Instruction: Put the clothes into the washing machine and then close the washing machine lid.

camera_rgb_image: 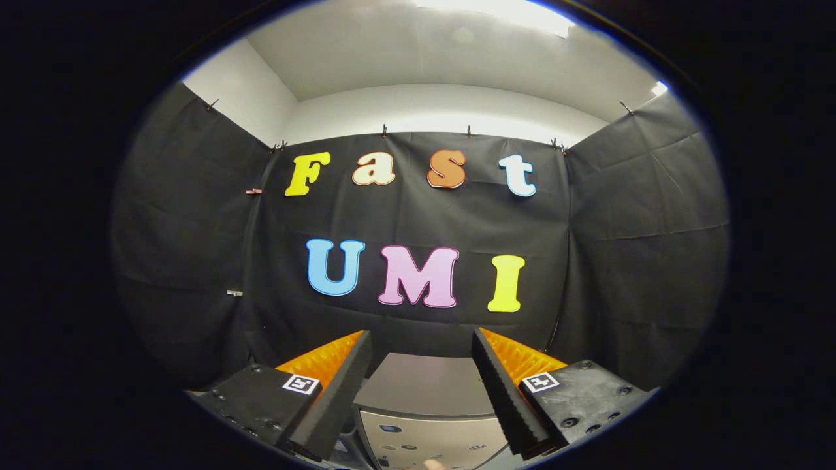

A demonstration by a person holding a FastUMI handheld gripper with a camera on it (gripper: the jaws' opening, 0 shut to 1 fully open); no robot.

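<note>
The gripper (421,352) was held level and pointed at the back wall of the booth, its two fingers (339,385) spread wide apart with nothing caught between them. In the gap between the fingers, and a little beyond them, stood the washing machine (424,408), a grey box seen from slightly above. Its lid (421,385) lay flat and shut across the top, a plain grey surface, and below the lid's front edge ran a paler panel (424,440) dotted with small dark buttons and marks too small to make out. At the very foot of that panel a small pale shape showed, possibly a fingertip, though I could not tell for certain. Black cloth (620,248) hung behind the machine and down both sides, pinned up by small clips along its top edge, with white wall (431,111) and a bright ceiling light (503,10) above it. No clothes could be made out from where the gripper was looking.
</note>
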